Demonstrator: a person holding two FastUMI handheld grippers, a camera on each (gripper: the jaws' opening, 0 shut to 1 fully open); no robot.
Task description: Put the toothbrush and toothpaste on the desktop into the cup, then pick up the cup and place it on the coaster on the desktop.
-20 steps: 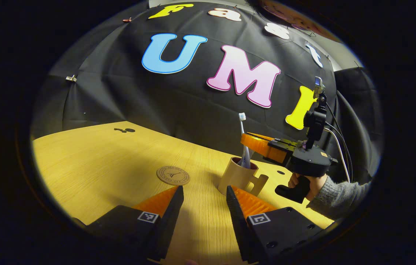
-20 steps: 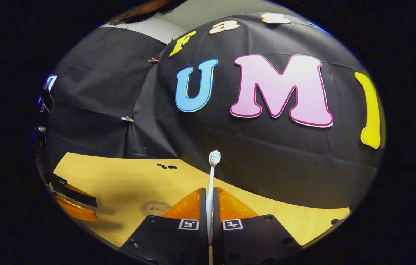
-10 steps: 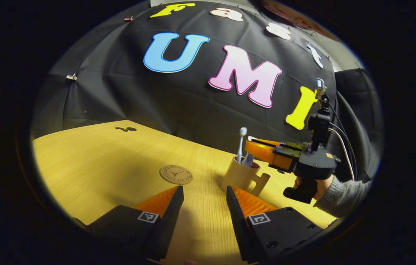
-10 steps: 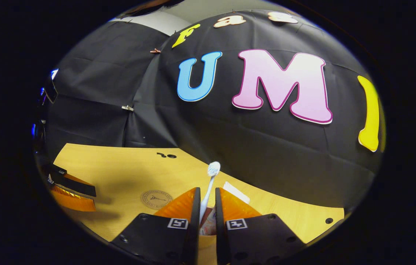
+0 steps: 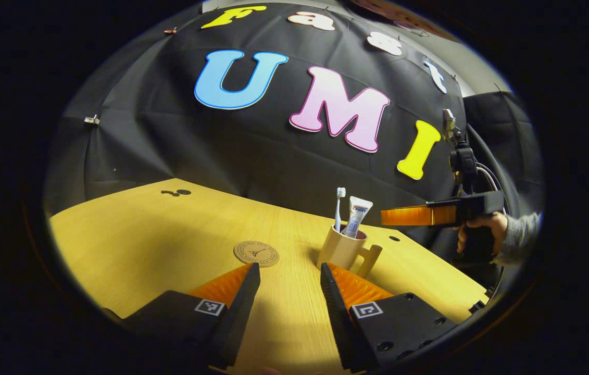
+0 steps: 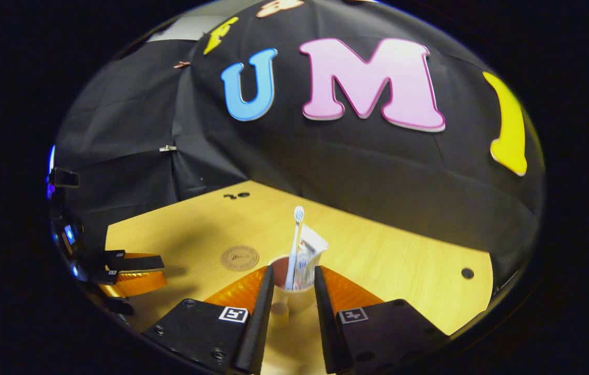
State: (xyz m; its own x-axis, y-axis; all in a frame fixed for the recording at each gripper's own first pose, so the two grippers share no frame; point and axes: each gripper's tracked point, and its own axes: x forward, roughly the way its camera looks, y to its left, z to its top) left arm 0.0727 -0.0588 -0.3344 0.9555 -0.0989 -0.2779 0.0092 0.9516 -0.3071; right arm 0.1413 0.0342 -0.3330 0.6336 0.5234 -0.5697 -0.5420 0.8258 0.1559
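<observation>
Right gripper (image 6: pixel 290 291) is hanging above the desk with its fingers spread and nothing between them; the cup (image 6: pixel 289 297) is sitting just ahead of and below the tips, holding the toothbrush (image 6: pixel 295 245) and toothpaste (image 6: pixel 309 256), both leaning upright. Left gripper (image 5: pixel 285 286) is likewise spread and empty, with the cup (image 5: pixel 342 251) ahead and slightly to its right, and the coaster (image 5: pixel 256 253) ahead and to its left, well apart from the cup.

Likely trouble: both items are standing tall above the rim, so a finger coming in high could be knocking them over or tipping the light cup. A grip on the handle (image 5: pixel 370 260) alone could be letting the cup swing. Tilting during the carry could be spilling the brush out.

Open desk (image 5: pixel 133 239) is lying all around the coaster, so room there is generous. Beyond the cup the desk edge and booth wall are running close, and the right gripper (image 5: pixel 437 214) is hovering beside the cup, narrowing that side.
</observation>
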